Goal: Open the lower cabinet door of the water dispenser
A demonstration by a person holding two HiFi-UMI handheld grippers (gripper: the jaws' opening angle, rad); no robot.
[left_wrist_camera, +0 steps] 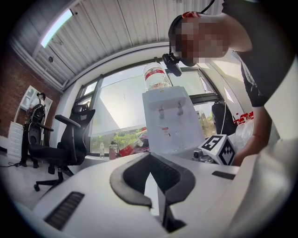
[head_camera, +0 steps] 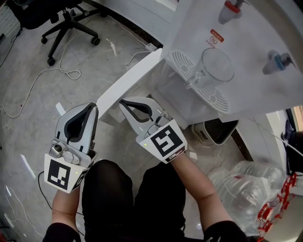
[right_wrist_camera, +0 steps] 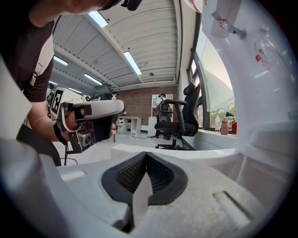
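A grey, stone-like floor point(head_camera: 28, 56) is seen from above, and white cables point(head_camera: 47, 75) are lying on it. At the far left, one black office chair point(head_camera: 66, 21) on castors is placed.

Next, the left tongs point(head_camera: 93, 108) are held with the tips pressed together and nothing between them. The tips are just beside the free edge of the lower cabinet door point(head_camera: 130, 78); whether they touch it cannot be judged. The door, a white panel, is swung out to the left from the water dispenser point(head_camera: 189, 28), so the cabinet is open. Close to the door, on its right in the head view, the right tongs point(head_camera: 123, 102) are found, also clenched and empty.

On the dispenser front, one red-and-white sticker point(head_camera: 216, 36) is fixed; its writing is too small to be read. Two taps are counted, one red tap point(head_camera: 230, 9) and one blue tap point(head_camera: 278, 61). One clear jug point(head_camera: 215, 66) is standing on the drip tray point(head_camera: 182, 64). At the far right, clear plastic bottles point(head_camera: 246, 189) are piled on the floor; their number cannot be counted.
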